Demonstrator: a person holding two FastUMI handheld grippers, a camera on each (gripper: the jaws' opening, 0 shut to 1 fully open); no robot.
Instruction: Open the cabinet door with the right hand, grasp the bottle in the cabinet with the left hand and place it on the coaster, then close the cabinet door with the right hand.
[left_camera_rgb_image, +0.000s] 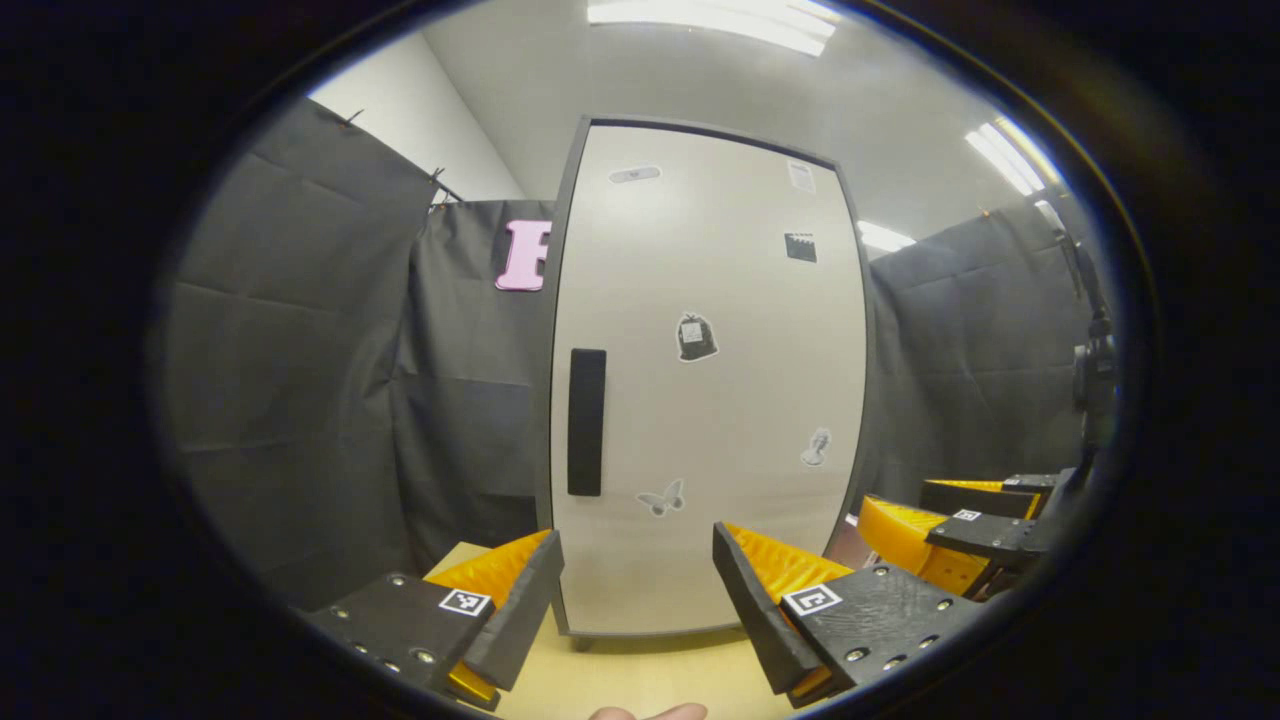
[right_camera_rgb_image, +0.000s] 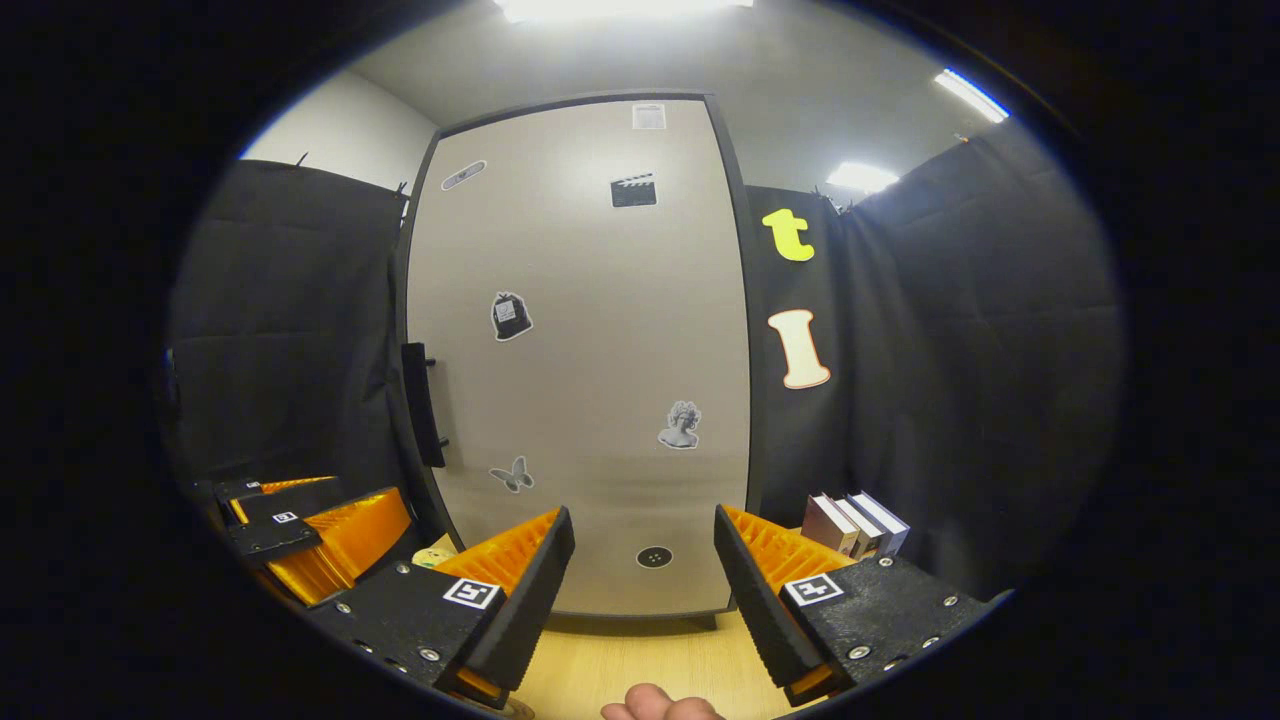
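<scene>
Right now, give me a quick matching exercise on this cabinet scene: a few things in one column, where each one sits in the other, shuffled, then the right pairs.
Things:
1. door handle
2. books
3. butterfly sticker
4. right gripper

Places or states:
A. standing on the table to the right of the cabinet
B. open, in front of the shut cabinet door
C. on the door's left edge
D. low on the door face, near the handle side

Pairs: 1-C, 2-A, 3-D, 4-B
</scene>
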